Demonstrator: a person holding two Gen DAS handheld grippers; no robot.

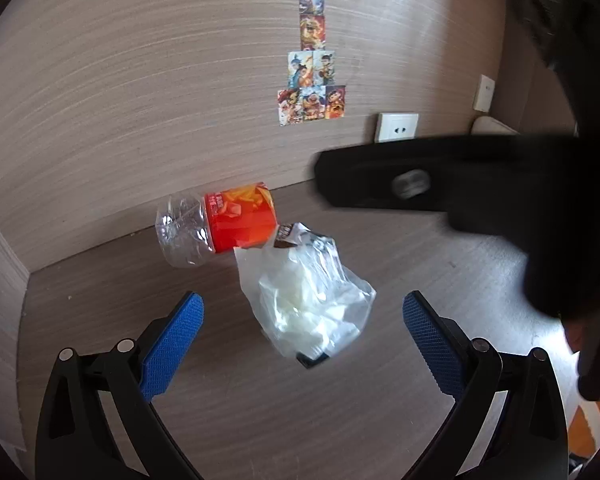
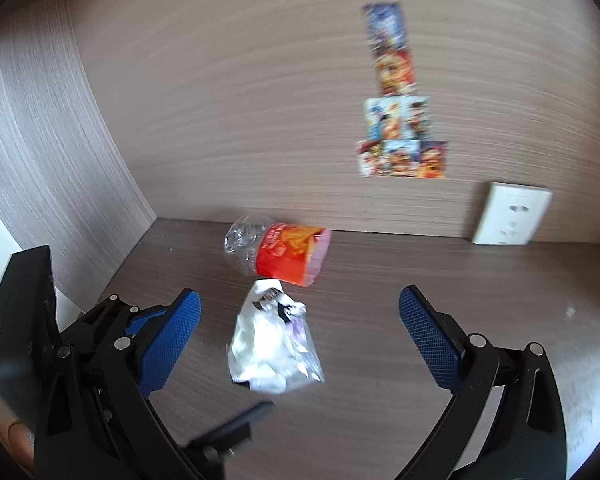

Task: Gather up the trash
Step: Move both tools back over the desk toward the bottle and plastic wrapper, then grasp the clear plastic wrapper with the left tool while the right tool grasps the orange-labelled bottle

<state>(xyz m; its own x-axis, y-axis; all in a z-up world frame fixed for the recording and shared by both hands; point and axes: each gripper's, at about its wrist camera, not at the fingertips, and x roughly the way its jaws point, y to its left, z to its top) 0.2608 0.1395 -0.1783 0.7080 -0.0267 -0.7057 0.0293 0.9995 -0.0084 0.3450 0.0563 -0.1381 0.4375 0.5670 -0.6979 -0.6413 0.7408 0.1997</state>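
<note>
Both tongs wide open, holding nothing: left gripper [image 1: 303, 322] straddles bag [image 1: 308, 300] w/o touching; right gripper [image 2: 300, 330] likewise. Bottle [image 1: 216, 224] lies just behind bag.

Bottle [image 2: 278, 254] behind bag [image 2: 274, 348] (touching)

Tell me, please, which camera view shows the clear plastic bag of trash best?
The left wrist view: the plastic bag is sharp, large and centred between the open left gripper. The right wrist view shows the plastic bag smaller and blurred.
</note>
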